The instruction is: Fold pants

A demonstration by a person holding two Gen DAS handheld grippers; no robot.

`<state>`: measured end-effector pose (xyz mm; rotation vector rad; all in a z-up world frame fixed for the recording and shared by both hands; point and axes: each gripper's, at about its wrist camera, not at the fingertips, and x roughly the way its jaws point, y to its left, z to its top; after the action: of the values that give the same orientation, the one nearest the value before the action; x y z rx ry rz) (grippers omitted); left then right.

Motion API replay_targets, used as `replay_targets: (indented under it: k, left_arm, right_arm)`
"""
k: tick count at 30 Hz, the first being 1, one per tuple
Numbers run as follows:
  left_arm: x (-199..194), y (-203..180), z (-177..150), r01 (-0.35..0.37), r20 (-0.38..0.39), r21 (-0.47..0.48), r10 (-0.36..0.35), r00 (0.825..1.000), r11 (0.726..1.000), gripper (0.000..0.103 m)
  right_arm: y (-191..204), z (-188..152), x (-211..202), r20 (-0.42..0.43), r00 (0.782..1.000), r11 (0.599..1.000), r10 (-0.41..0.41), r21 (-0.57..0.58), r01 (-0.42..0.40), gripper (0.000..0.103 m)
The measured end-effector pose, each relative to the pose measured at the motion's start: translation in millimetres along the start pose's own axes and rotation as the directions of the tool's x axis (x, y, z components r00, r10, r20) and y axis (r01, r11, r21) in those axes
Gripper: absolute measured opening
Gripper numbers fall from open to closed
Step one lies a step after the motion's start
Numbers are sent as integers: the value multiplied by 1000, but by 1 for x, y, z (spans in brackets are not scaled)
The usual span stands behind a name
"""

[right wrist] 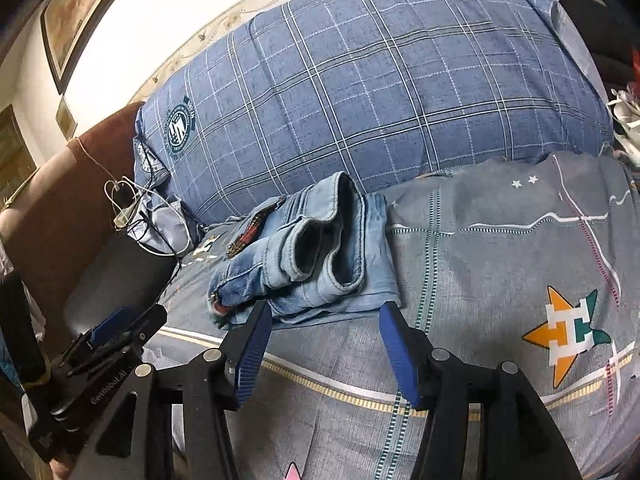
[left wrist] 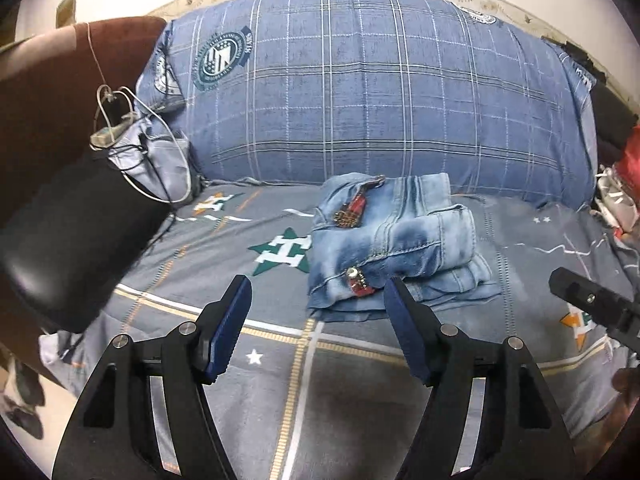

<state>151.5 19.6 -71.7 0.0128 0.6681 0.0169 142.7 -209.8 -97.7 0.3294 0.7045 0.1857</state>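
Observation:
The light blue denim pants (left wrist: 394, 242) lie folded in a compact stack on the grey bedsheet (left wrist: 352, 392), with red patches on the cloth. They also show in the right wrist view (right wrist: 308, 256), leg openings facing the camera. My left gripper (left wrist: 318, 292) is open and empty, just short of the stack's near edge. My right gripper (right wrist: 324, 316) is open and empty, its fingertips at the stack's near edge. The right gripper's black body shows at the right of the left wrist view (left wrist: 592, 300).
A large blue plaid pillow (left wrist: 380, 92) stands behind the pants. A brown headboard (left wrist: 44, 92) with white cables (left wrist: 120, 120) and a black cushion (left wrist: 80, 236) are at the left. Red and white clutter (left wrist: 624, 188) sits at the right.

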Motion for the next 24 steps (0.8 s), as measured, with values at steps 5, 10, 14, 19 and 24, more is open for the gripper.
replay_targets:
  k: [5,10,14,19,24]
  left_arm:
    - [3,-10,-4,-21,24,53,20,1000,998,69]
    - [18,-17,-6,-8,-19,75,10,1000,997,69]
    - [22,-13,-6,11,-48,47,-8,999,999,69]
    - [24,-10,-5,11,-58,34,-9,998,999,69]
    - [20,-9,-5,8,-42,29,-7,999,1000,69]
  right_arm:
    - [9,-1,-9,50,999,997,-4,-72,7,54]
    - [6,1,-3,43,999,998,-14,-60,16,54]
    - [6,-1,-1,17,998,997,62,-43,-61,54]
    - [12,-3,4,-9,996,994,88,-60,-88,54]
    - [19,-8,8,-18,998,994,64,-93,-65,54]
